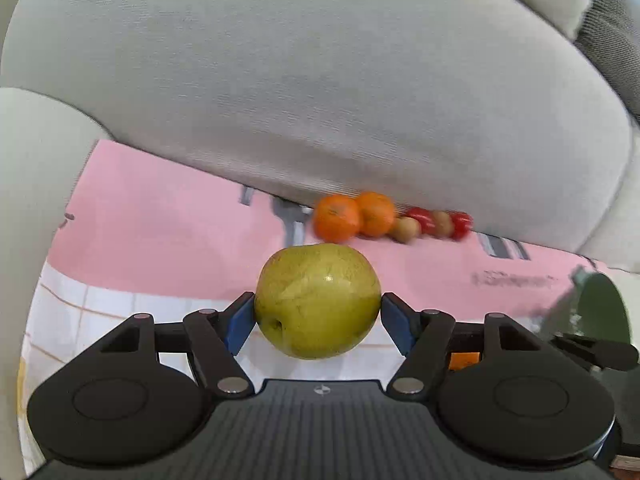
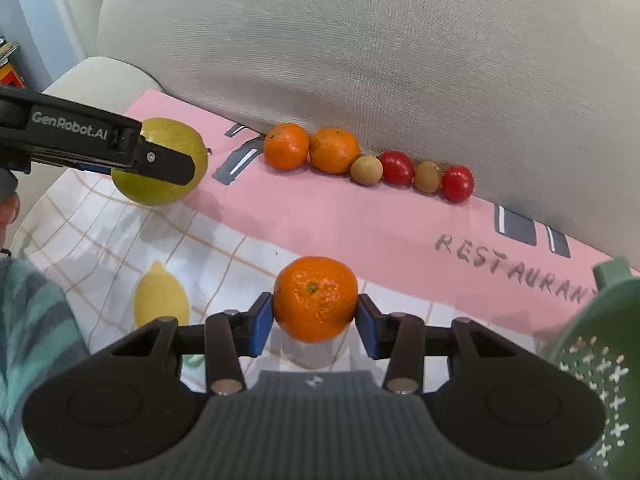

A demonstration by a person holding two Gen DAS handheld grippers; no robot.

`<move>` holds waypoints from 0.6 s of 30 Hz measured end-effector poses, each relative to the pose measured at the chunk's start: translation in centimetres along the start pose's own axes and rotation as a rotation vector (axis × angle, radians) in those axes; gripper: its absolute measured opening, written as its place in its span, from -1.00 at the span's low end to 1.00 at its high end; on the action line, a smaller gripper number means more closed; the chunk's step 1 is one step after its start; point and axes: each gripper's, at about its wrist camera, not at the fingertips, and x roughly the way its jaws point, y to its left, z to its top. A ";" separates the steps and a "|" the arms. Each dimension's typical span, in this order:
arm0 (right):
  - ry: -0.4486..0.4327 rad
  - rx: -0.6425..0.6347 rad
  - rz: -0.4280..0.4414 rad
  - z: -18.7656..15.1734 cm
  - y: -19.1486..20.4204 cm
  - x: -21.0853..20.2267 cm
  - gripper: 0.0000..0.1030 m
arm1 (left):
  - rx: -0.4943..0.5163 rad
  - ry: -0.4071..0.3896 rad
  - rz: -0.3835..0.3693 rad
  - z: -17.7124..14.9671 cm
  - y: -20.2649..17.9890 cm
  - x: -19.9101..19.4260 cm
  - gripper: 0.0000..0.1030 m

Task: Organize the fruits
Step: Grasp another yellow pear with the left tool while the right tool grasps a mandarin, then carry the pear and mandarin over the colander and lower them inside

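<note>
Fruit count: three oranges [image 2: 315, 299] [image 2: 286, 146] [image 2: 334, 150], one green apple [image 2: 160, 160], two kiwis [image 2: 366, 170] [image 2: 427, 176], two red tomatoes [image 2: 396, 167] [image 2: 457, 183] — eight pieces total. Also there were two grippers [image 1: 317, 312] [image 2: 315, 316] and one green colander [image 2: 600, 360] — plus one lemon [image 2: 161, 300] printed on the cloth.

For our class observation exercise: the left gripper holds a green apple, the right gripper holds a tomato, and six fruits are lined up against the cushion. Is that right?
Not quite. The right gripper holds an orange, not a tomato, as the right wrist view shows. The rest stands: the left gripper holds the green apple, and six fruits line the cushion.
</note>
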 end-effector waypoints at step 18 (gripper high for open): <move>-0.117 -0.029 -0.032 -3.1 -2.1 -9.0 -0.19 | 0.130 -0.028 -0.190 -1.0 -10.6 -4.6 0.51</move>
